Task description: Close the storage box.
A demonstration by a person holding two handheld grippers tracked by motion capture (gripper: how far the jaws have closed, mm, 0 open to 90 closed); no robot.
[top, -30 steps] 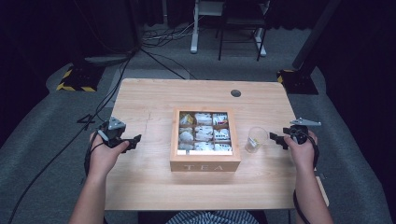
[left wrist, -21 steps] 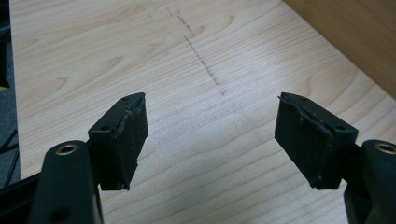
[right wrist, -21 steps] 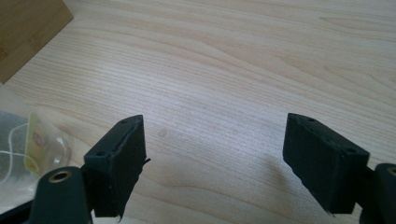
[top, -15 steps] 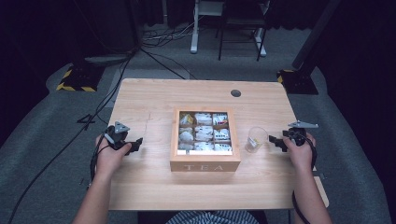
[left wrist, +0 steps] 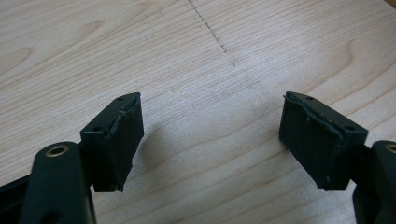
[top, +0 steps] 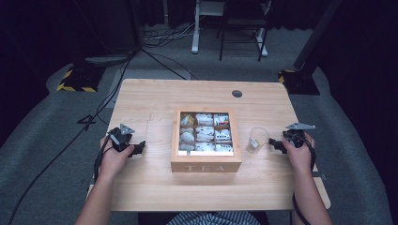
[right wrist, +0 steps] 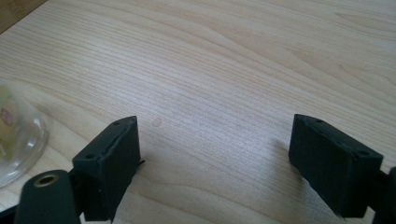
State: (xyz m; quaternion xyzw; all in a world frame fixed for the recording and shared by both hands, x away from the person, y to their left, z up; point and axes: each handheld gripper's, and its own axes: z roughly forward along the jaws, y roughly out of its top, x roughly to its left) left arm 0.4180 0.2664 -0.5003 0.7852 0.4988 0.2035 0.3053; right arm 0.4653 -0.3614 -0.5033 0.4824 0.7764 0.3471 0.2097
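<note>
A wooden box marked TEA [top: 206, 161] stands open at the table's middle, its compartments filled with tea bags [top: 205, 133]. A clear plastic cup [top: 257, 139] with something small inside stands just right of the box; its edge [right wrist: 16, 140] shows at the left of the right gripper view. My left gripper [top: 140, 148] rests low over the table left of the box, open, with bare wood between its pads [left wrist: 116, 140]. My right gripper [top: 273, 144] sits right of the cup, open and holding nothing, one pad [right wrist: 112, 163] near the cup.
The light wooden table [top: 155, 101] has a round cable hole [top: 237, 93] at its far right. Beyond the table are grey carpet, cables, a chair base [top: 239, 28] and dark stands. Bare tabletop lies on both sides of the box.
Both hands have drawn back toward the near edge and lowered onto the table. The box and cup have not moved.
</note>
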